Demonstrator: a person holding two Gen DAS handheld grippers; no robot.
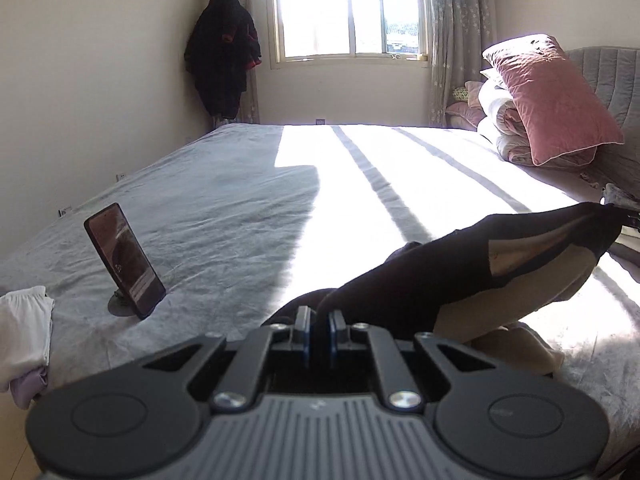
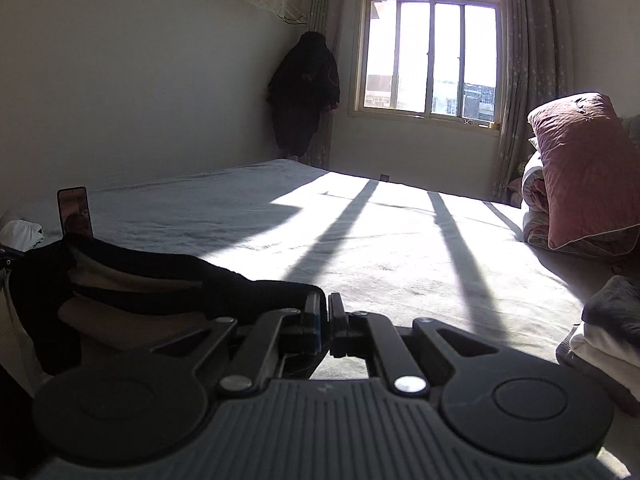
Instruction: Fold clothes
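Note:
A black and tan garment [image 1: 460, 276] hangs stretched between my two grippers, low over the near edge of the grey bed [image 1: 224, 208]. My left gripper [image 1: 319, 318] is shut on one end of it. The other end runs right to my right gripper, just visible at the frame edge [image 1: 628, 216]. In the right wrist view my right gripper [image 2: 325, 304] is shut on the garment [image 2: 160, 276], which runs left and sags toward the bed [image 2: 360, 240].
A phone on a stand [image 1: 124, 262] stands on the bed at the left. White and lilac clothes [image 1: 24, 336] lie at the left edge. A pink pillow on folded quilts [image 1: 552, 100] is at the right. Folded clothes [image 2: 608, 336] lie near right.

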